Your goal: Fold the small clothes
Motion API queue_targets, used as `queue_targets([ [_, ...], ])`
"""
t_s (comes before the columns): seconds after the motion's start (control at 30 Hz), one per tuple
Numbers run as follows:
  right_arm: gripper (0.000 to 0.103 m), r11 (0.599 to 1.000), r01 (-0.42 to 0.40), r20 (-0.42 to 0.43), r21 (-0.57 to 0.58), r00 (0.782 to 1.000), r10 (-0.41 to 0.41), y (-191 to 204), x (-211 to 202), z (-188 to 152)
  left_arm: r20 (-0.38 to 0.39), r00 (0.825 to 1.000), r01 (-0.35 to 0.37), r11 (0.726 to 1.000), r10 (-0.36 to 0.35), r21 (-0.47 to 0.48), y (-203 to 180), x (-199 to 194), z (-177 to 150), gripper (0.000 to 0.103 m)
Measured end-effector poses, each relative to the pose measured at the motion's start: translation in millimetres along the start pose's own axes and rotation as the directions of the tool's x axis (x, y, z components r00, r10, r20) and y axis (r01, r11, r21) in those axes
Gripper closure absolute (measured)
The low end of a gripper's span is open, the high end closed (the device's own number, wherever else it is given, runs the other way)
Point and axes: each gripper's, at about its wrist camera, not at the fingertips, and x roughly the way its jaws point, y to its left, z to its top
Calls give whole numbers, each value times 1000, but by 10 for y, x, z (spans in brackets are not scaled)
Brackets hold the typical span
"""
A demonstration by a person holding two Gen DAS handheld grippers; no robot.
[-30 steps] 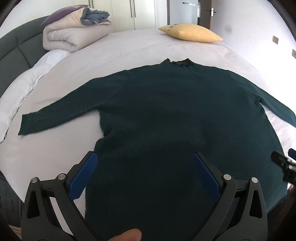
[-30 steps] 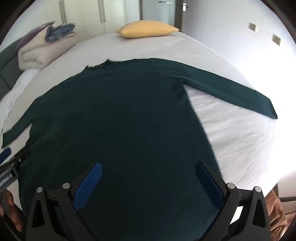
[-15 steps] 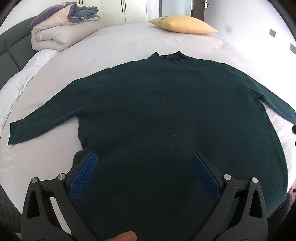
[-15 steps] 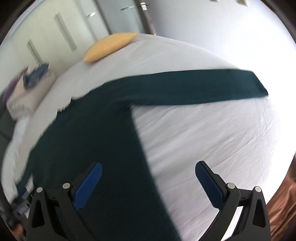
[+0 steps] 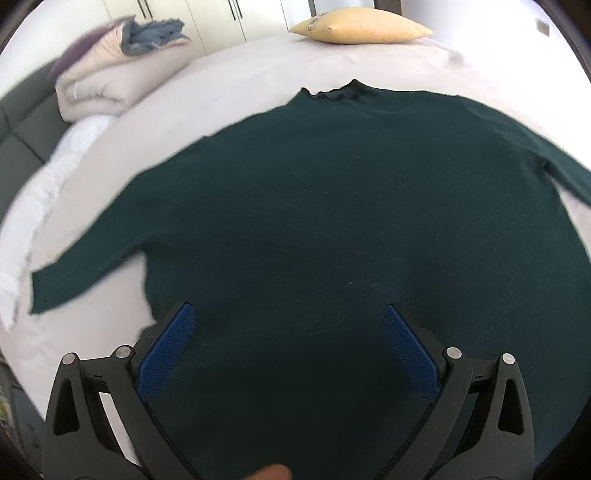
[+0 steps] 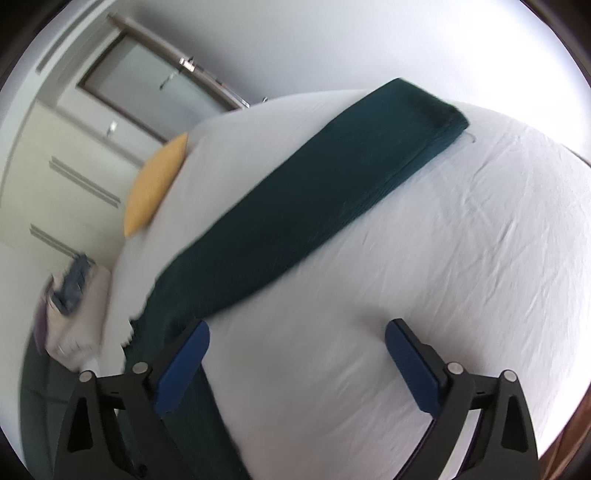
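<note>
Sweater [image 5: 332, 221] lay flat on the bed [image 6: 443, 277]. Right gripper [image 6: 297, 354] had swung to the sleeve [image 6: 314, 192], jaws open but narrowing slightly, empty — left gripper [image 5: 288, 336] open over the hem; sleeve fold likely next.

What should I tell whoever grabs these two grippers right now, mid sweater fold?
Left gripper: open, empty, above the lower body of the dark green sweater.
Right gripper: open, jaws have just been closing slightly, nothing between them; it is over bare sheet beside the sweater's right sleeve.
The sweater lies flat and face up on the white bed, both sleeves spread out, collar toward the yellow pillow.
Done: sweater laid out. No fold made yet.
Left: probably fold both sleeves in, then the body.
</note>
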Motion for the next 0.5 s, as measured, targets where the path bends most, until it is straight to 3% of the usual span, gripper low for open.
queue_targets([
  [0.07,10,999,-20,14,38,1000,20,-40,48,89,-20,995,97,994,-98,-53,34,68,26,0],
  [0.1,11,998,-25,16,57,1000,24,-52,86,140,-28,983,177,978,-181,-107,82,115,50,0],
  [0.17,12,996,-35,24,86,999,33,-51,150,225,-34,972,225,961,-233,-159,103,141,48,0],
  [0.27,12,988,-58,46,144,998,52,-60,252,347,23,958,287,945,-287,-156,88,128,121,0],
  [0.37,17,976,-87,85,202,994,71,-99,335,486,85,960,275,956,-266,-108,56,54,201,0],
  [0.5,26,942,-142,151,304,983,100,-207,433,724,9,965,263,957,-264,-121,81,142,301,0],
])
